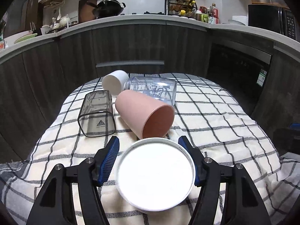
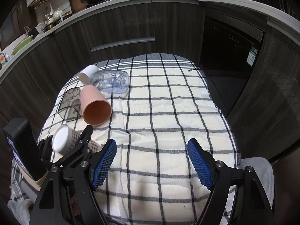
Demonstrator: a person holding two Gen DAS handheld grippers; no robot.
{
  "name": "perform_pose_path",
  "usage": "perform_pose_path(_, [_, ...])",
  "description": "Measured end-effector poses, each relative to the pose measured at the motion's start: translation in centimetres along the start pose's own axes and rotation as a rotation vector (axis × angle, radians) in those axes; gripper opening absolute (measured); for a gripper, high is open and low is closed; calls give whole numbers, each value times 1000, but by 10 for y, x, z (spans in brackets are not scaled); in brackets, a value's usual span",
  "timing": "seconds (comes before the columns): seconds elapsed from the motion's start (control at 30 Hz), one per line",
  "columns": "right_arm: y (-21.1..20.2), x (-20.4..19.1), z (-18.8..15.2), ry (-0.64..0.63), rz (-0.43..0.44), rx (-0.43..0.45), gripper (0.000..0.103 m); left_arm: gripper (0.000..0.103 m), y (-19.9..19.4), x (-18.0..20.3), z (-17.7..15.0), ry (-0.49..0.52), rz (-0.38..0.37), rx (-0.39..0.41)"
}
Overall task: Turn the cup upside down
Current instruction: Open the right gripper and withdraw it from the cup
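My left gripper point(image 1: 149, 146) is closed around a white paper cup point(image 1: 155, 174) whose flat white base faces the camera. The right wrist view shows the same cup point(image 2: 62, 140) with a checked sleeve, tilted between the left gripper's fingers above the cloth's left edge. My right gripper point(image 2: 151, 150) is open and empty above the checked cloth point(image 2: 168, 112). A pink cup point(image 1: 144, 112) lies on its side just beyond the held cup, its mouth facing me; it also shows in the right wrist view point(image 2: 95, 106).
On the cloth-covered table lie a smoky clear square container point(image 1: 96, 112), a clear plastic bottle point(image 1: 151, 90) and a white cup point(image 1: 114, 82), all on their sides. Dark kitchen cabinets point(image 1: 131, 46) stand behind. The cloth's right half holds nothing.
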State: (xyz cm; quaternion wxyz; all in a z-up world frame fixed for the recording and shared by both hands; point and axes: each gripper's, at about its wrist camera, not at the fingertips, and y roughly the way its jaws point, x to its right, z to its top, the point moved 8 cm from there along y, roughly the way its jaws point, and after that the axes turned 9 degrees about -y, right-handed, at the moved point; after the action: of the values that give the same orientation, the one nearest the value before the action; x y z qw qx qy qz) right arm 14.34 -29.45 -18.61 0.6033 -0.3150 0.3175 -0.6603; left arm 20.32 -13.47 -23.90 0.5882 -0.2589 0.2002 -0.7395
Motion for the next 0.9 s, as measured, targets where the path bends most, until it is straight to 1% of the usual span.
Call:
perform_pose_path(0.23, [-9,0,-3,4,-7,10,78,70,-16,5,5,-5,-21,8])
perform_pose_path(0.3, [-14,1,-2,7,-10,20,78,73,-22,5,7,-1,-20,-2])
perform_pose_path(0.4, [-21,1,0,6,-14,37,78,73,-34,5,9,-4,-27,-22])
perform_pose_path(0.47, [-26,0,0,4,-14,47,78,73,-42,3,9,-5,-22,-41])
perform_pose_path(0.53, [-31,-2,0,5,-13,56,78,73,-50,0,11,-12,-13,-43])
perform_pose_path(0.67, [-39,-6,2,6,-9,75,78,73,-71,-8,18,-28,-8,-34])
perform_pose_path(0.7, [-42,-8,2,4,-8,81,78,75,-75,-9,19,-33,-7,-30])
perform_pose_path(0.9, [-55,-23,4,-8,4,100,78,76,-103,-27,28,-71,22,-26])
